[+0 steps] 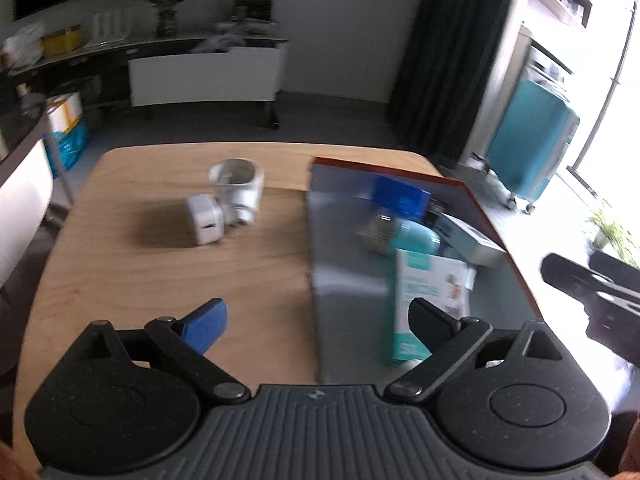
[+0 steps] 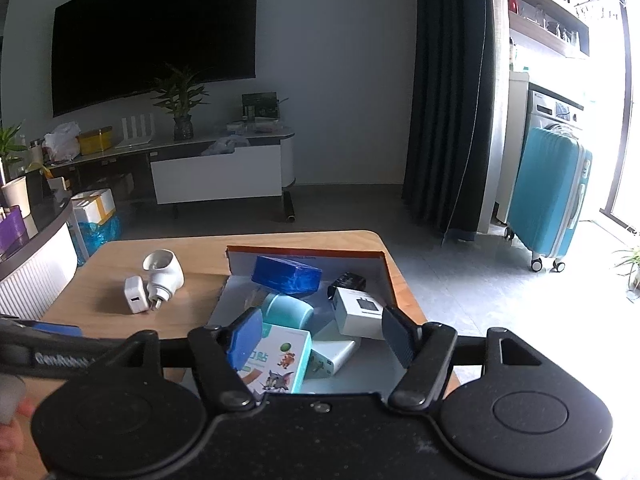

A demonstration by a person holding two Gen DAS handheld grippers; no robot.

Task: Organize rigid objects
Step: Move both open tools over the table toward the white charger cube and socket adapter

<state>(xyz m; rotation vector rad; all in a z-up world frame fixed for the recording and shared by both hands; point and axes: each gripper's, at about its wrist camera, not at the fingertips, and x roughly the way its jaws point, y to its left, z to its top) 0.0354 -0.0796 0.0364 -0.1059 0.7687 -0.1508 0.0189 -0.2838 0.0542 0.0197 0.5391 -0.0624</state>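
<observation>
An orange-edged cardboard box sits on the right of the wooden table. It holds a blue block, a teal cylinder, a white carton and a cartoon-printed carton. A white charger cube and a white plug adapter lie outside on the table's left. My left gripper is open and empty over the box's near-left edge. My right gripper is open and empty above the box.
The right gripper's body shows at the right edge of the left wrist view. Beyond the table are a TV console, a teal suitcase, a dark curtain and a counter at left.
</observation>
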